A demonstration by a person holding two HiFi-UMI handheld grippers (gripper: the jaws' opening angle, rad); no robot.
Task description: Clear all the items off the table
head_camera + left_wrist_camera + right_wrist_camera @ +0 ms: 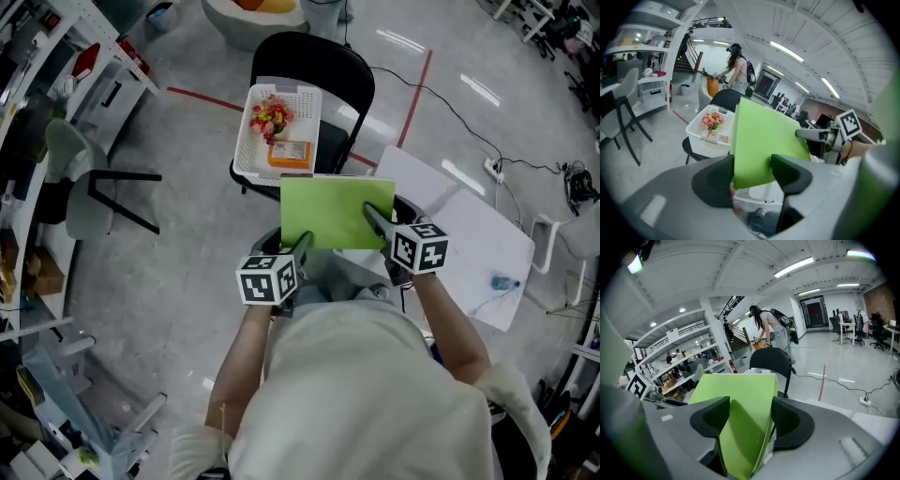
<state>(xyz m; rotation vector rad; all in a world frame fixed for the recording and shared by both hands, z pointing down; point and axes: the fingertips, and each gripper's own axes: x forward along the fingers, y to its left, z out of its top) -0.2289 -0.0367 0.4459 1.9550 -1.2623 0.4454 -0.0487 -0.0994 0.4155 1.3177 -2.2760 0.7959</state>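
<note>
A thin bright green book [337, 211] is held up flat between both grippers, above the person's lap. My left gripper [302, 242] grips its near left corner, and in the left gripper view the book [764, 140] fills the gap between the jaws of that gripper [752, 171]. My right gripper [373, 216] is shut on the book's right edge. In the right gripper view the book [740, 427] stands edge-on between the two dark pads of the right gripper [750, 416]. Just beyond the book is a white basket [246, 141] on a black chair [347, 66].
The basket holds a bunch of flowers [270, 117] and an orange box [289, 153]. A white table [450, 234] to the right carries a small blue item [503, 281]. Shelves [37, 141] and a grey chair [80, 187] stand at the left. A person [738, 68] stands far off.
</note>
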